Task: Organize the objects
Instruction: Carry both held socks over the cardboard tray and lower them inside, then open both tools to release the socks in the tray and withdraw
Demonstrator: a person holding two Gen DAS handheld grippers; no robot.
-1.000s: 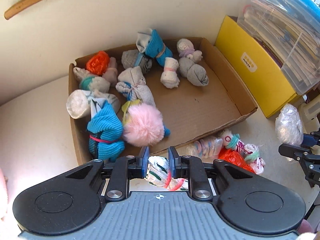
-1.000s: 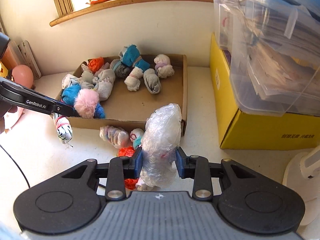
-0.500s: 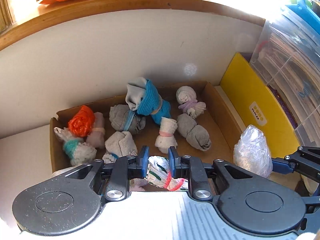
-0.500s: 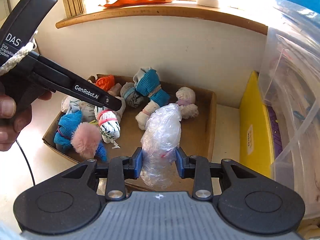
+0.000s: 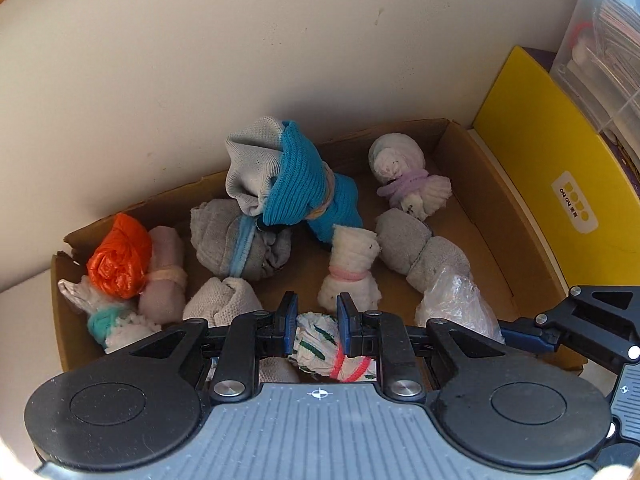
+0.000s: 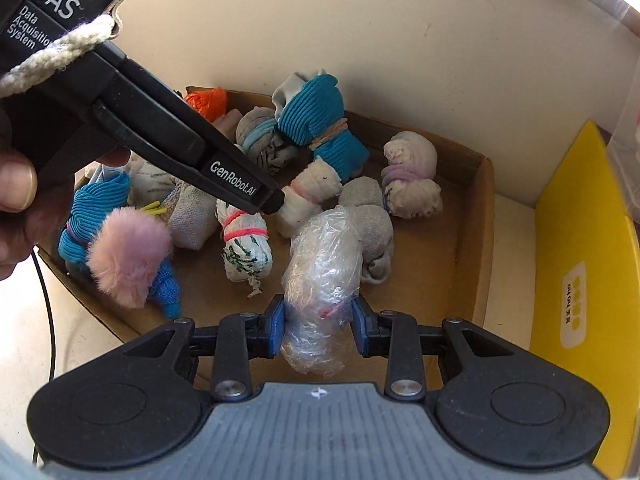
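Bundles are sitting in a cardboard box (image 5: pixel 496 216) against a white wall, w/ a yellow box (image 5: pixel 560 184) just beside it on the right.

1. Left tongs (image 5: pixel 317 322) are gripping a white bundle w/ green marks (image 5: pixel 320 350), tied w/ a red band. In the right wrist view this bundle (image 6: pixel 244 246) is hanging over the box floor, near a pink pompom (image 6: pixel 128 256) and a blue ribbed bundle (image 6: pixel 86 216).
2. Right tongs (image 6: pixel 318 326) are clamping a clear plastic bundle (image 6: pixel 324 264), pads pressing on both sides. It is hanging over the box interior, just in front of a grey sock roll (image 6: pixel 374 232). From the left wrist view the plastic bundle (image 5: pixel 456 304) is showing beside that grey roll (image 5: pixel 420 248).
3. A person's hand (image 6: pixel 20 200) is holding the left unit's handle at frame left.

Also lying in the box: a blue-and-grey sock bundle (image 5: pixel 288 180), an orange plastic ball (image 5: pixel 118 256), a white roll w/ purple band (image 5: pixel 408 184), and a white roll w/ pink band (image 5: pixel 350 268).
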